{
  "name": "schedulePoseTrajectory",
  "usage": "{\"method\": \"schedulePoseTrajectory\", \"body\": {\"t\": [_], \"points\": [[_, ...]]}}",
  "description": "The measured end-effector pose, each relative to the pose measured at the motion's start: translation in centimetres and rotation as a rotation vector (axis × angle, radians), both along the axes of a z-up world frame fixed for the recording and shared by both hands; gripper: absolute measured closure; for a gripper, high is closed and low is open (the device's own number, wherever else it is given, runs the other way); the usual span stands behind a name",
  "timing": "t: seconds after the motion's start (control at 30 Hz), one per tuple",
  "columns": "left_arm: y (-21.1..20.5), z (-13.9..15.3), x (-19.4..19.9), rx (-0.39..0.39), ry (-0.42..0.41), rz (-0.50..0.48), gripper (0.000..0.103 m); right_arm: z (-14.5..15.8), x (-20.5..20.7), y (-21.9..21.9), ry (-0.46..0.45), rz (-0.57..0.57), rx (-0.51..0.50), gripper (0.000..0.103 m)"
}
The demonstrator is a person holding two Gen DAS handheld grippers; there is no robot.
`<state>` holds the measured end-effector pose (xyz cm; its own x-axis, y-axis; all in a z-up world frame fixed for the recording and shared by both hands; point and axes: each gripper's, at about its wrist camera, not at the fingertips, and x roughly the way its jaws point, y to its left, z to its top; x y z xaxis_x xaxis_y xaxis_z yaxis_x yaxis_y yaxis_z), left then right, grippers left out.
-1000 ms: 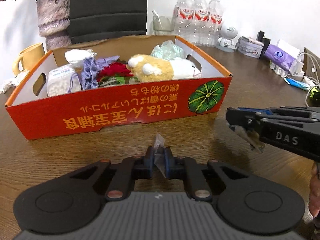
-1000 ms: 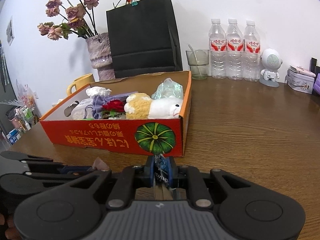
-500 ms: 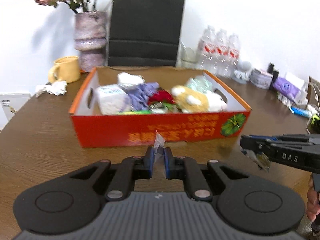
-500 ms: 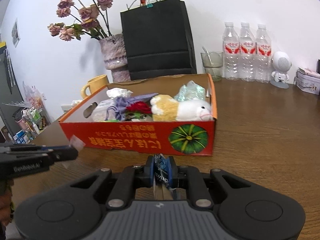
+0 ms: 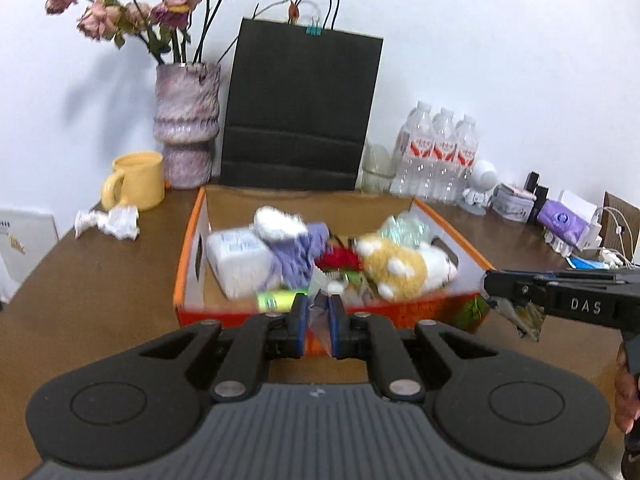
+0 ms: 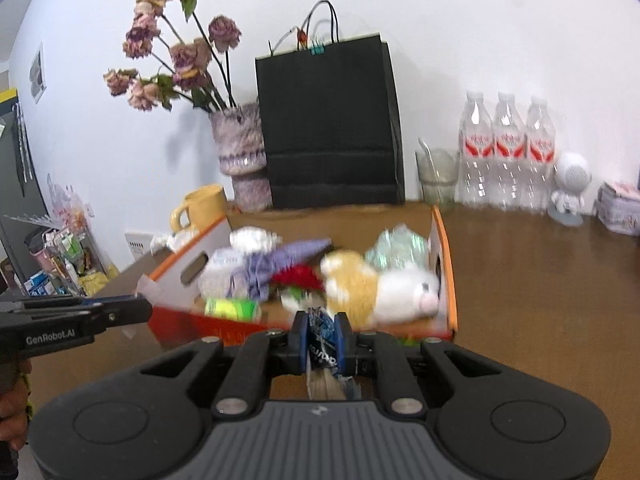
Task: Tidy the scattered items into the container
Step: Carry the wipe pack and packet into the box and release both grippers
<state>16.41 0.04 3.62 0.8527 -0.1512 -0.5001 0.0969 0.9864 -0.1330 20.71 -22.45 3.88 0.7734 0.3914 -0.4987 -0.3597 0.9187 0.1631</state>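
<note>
While both hover before the box (image 5: 400, 312), each gripper's fingers (image 5: 299, 320) pinch a small wrapper (image 6: 322, 340).

1. The counter (image 5: 100, 280) was dark brown wood, set against a white wall.
2. An orange cardboard box (image 5: 400, 312) sat on it near the middle.
3. Behind the box stood a black paper bag (image 5: 296, 120) and a purple vase (image 5: 186, 128), with a yellow mug (image 5: 136, 186) just beside the vase.
4. Crumpled white paper (image 5: 112, 222) lay near the mug.
5. Three water bottles (image 6: 506, 160), a glass (image 6: 436, 180) and a small white robot figure (image 6: 568, 188) lined the back right.
</note>
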Motion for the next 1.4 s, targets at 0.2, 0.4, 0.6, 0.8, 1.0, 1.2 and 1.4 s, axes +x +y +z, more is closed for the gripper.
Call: {"method": "schedulePoseTrajectory", "body": {"t": [0.2, 0.4, 0.6, 0.8, 1.0, 1.2, 1.4], "points": [[1.2, 2.3, 3.6, 0.011, -0.004, -0.011, 0.091, 2.4, 4.1, 1.7, -0.018, 0.032, -0.033, 0.091], [1.3, 2.4, 7.9, 0.025, 0.063, -0.037, 0.091, 2.7, 9.1, 3.8, 0.05, 0.07, -0.063, 0.091], [1.0, 1.0, 11.3, 0.038, 0.145, -0.048, 0.091, 0.9, 11.8, 6.2, 0.116, 0.097, -0.131, 0.091], [0.4, -1.1, 13.3, 0.058, 0.219, -0.055, 0.091, -0.9, 13.1, 7.5, 0.161, 0.104, -0.158, 0.09], [0.1, -2.7, 14.4, 0.096, 0.256, -0.041, 0.09, -2.6, 14.0, 7.8, 0.21, 0.095, -0.167, 0.089], [0.3, -3.1, 14.3, 0.122, 0.258, -0.031, 0.053, -3.3, 13.9, 7.7, 0.242, 0.109, -0.17, 0.066], [1.2, -0.6, 11.6, 0.133, 0.182, -0.005, 0.015, -0.5, 11.0, 7.2, 0.163, 0.079, -0.216, 0.016]]}}
